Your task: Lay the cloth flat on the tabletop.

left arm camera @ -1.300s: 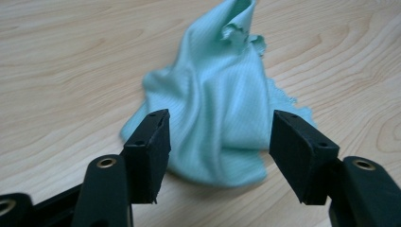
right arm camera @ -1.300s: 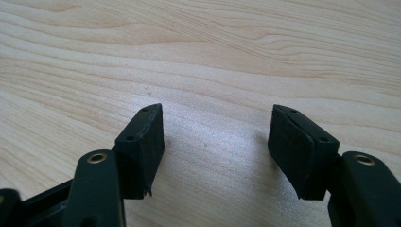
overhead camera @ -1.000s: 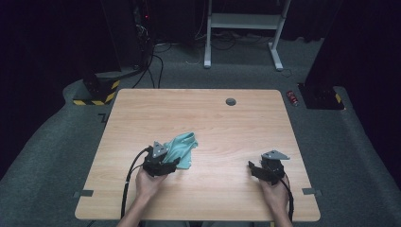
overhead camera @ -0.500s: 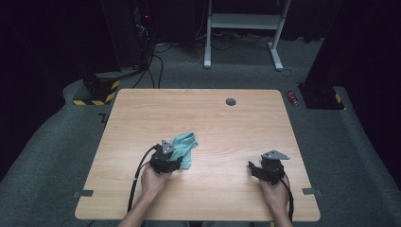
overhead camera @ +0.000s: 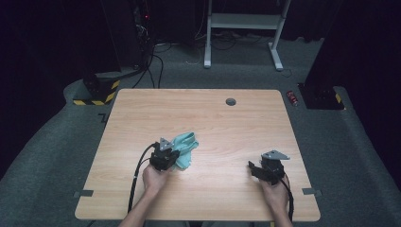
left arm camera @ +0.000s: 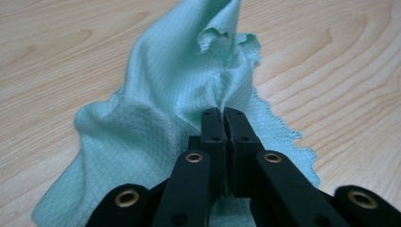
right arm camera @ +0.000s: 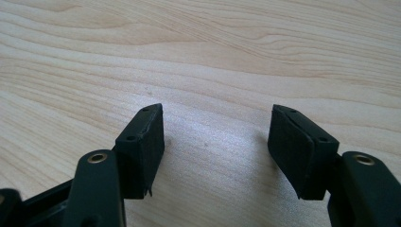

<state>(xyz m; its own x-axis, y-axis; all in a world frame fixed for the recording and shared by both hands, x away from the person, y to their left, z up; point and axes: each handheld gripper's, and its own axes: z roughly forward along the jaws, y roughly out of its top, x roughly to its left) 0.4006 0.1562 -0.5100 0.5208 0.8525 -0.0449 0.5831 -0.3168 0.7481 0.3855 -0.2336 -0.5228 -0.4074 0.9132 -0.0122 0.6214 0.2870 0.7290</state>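
Left jaws pinched on a mint-green cloth, right jaws wide apart over bare wood.

The left gripper has just been closing and now clamps a raised fold of the cloth between its jaws; the cloth lies crumpled on the table, left of its middle near the front. Well apart at the right, the right gripper rests low over the table with nothing between its jaws.
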